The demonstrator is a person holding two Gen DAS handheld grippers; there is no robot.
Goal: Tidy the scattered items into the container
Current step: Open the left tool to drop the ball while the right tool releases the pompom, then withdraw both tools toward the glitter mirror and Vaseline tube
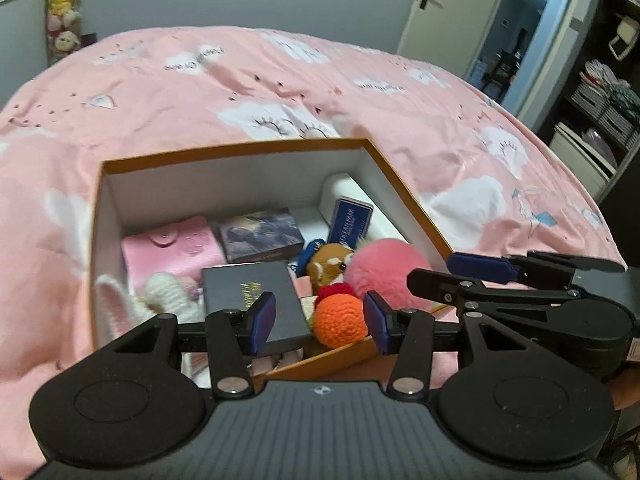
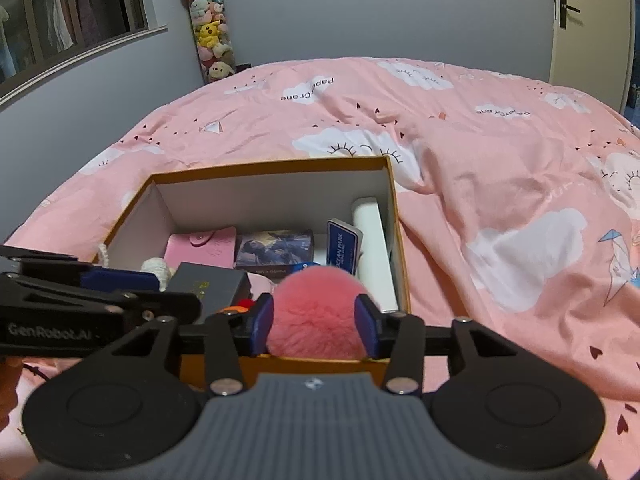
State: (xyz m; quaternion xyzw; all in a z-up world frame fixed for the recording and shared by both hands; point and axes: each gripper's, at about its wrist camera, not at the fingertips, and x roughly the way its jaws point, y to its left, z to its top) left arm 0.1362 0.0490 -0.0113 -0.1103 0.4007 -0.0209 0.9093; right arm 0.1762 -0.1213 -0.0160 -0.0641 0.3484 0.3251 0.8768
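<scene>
An orange-rimmed box (image 1: 400,184) with white walls sits on the bed and holds several items. Among them are a pink wallet (image 1: 172,248), a picture card box (image 1: 260,236), a blue tin (image 1: 350,220), a dark box (image 1: 256,296), a white crochet bunny (image 1: 168,296), a red panda plush (image 1: 330,266) and an orange crochet ball (image 1: 340,320). A fluffy pink pom-pom (image 2: 316,312) rests in the box's near right corner. My right gripper (image 2: 316,320) stands open around it, fur brushing both pads. My left gripper (image 1: 320,320) hovers open over the orange ball, holding nothing.
The box (image 2: 272,168) lies on a pink cloud-print duvet (image 2: 480,160) that spreads far and right. A tube of plush toys (image 2: 210,36) stands by the far wall. A door (image 1: 432,0) and dark shelves (image 1: 600,92) are off to the right.
</scene>
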